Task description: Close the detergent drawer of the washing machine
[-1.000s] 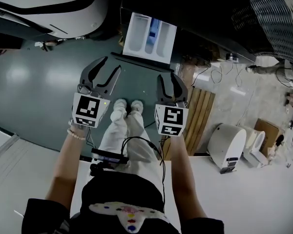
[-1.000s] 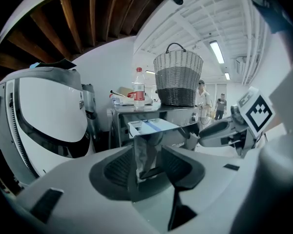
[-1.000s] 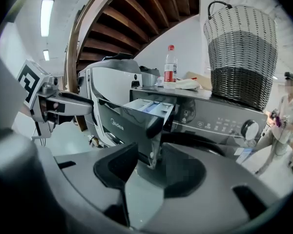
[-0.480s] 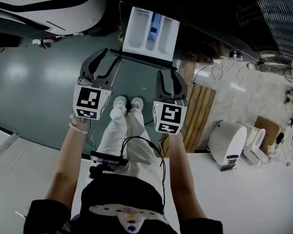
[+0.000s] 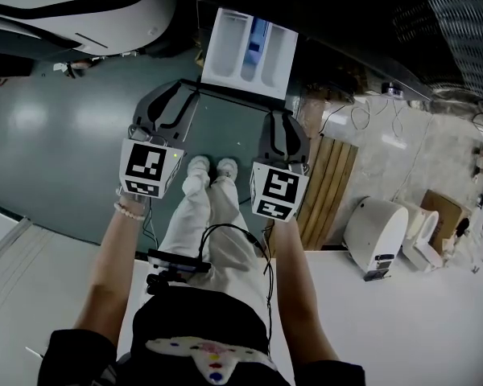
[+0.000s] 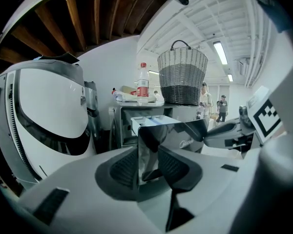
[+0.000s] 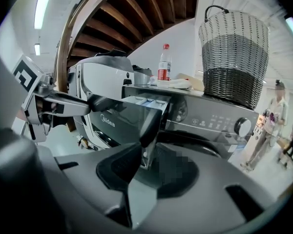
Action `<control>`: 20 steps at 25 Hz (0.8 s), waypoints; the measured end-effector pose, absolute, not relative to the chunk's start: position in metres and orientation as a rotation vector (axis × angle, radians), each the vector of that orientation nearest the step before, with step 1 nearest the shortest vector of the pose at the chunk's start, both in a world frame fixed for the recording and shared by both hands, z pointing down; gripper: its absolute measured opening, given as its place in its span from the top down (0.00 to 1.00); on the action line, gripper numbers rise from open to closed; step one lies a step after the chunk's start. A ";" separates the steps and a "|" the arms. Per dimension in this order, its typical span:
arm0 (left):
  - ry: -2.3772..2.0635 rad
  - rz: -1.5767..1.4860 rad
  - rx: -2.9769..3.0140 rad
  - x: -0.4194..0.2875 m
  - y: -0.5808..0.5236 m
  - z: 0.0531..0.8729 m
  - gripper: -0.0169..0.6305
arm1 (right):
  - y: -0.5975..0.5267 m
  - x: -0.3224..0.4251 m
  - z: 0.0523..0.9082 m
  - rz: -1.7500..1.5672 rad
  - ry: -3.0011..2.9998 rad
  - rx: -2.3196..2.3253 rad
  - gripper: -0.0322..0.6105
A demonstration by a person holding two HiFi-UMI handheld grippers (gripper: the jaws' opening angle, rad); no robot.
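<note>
The detergent drawer (image 5: 249, 52) stands pulled out of the dark washing machine (image 7: 210, 118), its white compartments showing from above. Its glossy dark front panel (image 5: 233, 96) faces me. My left gripper (image 5: 177, 95) is at the panel's left end. In the left gripper view the panel (image 6: 178, 135) sits between my left gripper's (image 6: 149, 167) closing jaws, and both pads look to touch it. My right gripper (image 5: 283, 123) is at the panel's right end. Its (image 7: 149, 162) jaws are closing too, with the panel's edge (image 7: 151, 123) between the pads and no gap showing.
A wicker basket (image 7: 233, 57) and a red-capped bottle (image 7: 162, 65) stand on the washer's top. A large white machine (image 5: 80, 10) is on the left. Wooden planks (image 5: 326, 187) and a white round appliance (image 5: 374, 236) lie on the floor at the right. People (image 7: 271, 126) stand far off.
Both grippers have edged toward the drawer, and their jaws have narrowed from wide open onto the ends of the front panel. The drawer has not moved.
</note>
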State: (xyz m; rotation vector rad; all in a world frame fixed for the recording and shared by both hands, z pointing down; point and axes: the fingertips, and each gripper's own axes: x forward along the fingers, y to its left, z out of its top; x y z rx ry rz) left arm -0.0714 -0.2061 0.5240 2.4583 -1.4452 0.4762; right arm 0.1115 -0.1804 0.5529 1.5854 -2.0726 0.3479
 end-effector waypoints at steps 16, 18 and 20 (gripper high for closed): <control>-1.467 0.483 2.454 -0.073 -0.215 0.523 0.76 | -0.188 0.109 0.554 0.388 -2.053 1.605 0.79; -1.471 0.491 2.462 -0.073 -0.219 0.523 0.76 | -0.191 0.108 0.554 0.380 -2.052 1.605 0.79; -1.474 0.501 2.471 -0.073 -0.222 0.522 0.76 | -0.195 0.108 0.553 0.373 -2.051 1.607 0.79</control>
